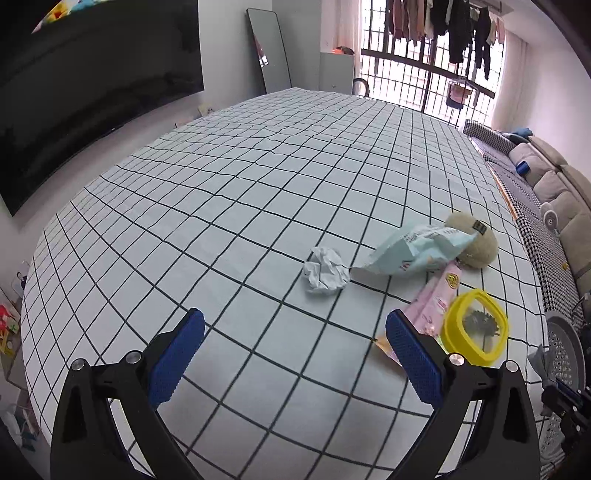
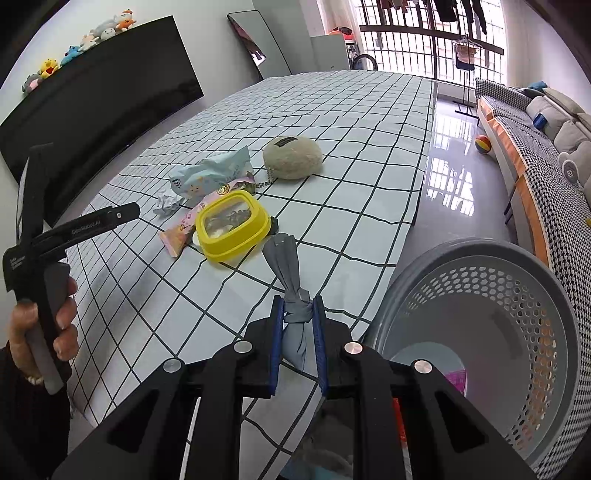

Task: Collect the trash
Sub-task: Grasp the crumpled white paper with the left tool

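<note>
A long table under a white cloth with a black grid (image 1: 236,206) runs ahead of the claw and far past it. Left of the claw, a wide dark screen (image 1: 92,85) hangs on the wall, with a row of soft toys (image 2: 79,48) along its top. Straight ahead, beyond the table's far end, a tall mirror (image 1: 269,51) leans against the wall beside a barred window (image 1: 417,62) hung with clothes (image 1: 454,26). To the right of the claw stands a sofa (image 2: 546,155) with a checked cover and grey cushions, and a striped ball (image 2: 482,143) lies on the glossy floor (image 2: 448,173) near it.
</note>
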{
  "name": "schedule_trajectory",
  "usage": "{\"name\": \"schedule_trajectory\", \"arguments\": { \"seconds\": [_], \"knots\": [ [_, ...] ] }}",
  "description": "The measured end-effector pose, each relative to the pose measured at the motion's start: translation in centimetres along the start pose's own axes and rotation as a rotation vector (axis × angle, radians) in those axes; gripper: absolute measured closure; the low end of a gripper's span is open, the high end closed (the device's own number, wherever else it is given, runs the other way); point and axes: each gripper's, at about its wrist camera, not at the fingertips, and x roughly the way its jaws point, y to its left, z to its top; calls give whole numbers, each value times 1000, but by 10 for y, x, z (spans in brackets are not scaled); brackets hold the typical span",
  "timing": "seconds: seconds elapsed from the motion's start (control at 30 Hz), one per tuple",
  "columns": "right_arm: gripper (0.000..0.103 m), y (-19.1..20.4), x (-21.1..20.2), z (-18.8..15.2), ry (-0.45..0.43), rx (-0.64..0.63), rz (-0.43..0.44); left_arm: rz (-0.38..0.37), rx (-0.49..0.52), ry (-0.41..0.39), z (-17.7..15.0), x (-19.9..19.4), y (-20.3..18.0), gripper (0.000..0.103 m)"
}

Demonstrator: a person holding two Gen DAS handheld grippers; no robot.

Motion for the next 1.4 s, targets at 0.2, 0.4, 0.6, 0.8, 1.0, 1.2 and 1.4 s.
{"name": "schedule_trajectory", "arguments": {
  "seconds": [0.2, 0.4, 0.6, 0.8, 1.0, 1.2, 1.4],
  "knots": [
    [88, -2, 3, 3, 3, 9, -8, 18, 13, 52, 13, 34, 8, 6],
    [88, -3, 2, 8, -1, 11, -19, -18, 52, 95, 20, 55, 5, 6],
    [88, 0, 4, 7, 10, 6, -15, -22, 48, 137, 26, 78, 8, 6],
    [88, -1, 4, 6, 7, 10, -15, -10, 60, 134, 33, 84, 7, 9],
    [88, -3, 1, 5, 6, 16, -13, -50, 79, 113, 36, 82, 3, 38],
    [88, -5, -1, 4, 2, 20, -14, -60, 74, 113, 30, 71, 5, 71],
    [88, -9, -2, 2, -2, 34, -13, -38, 71, 96, 10, 47, 11, 72]
  ]
}}
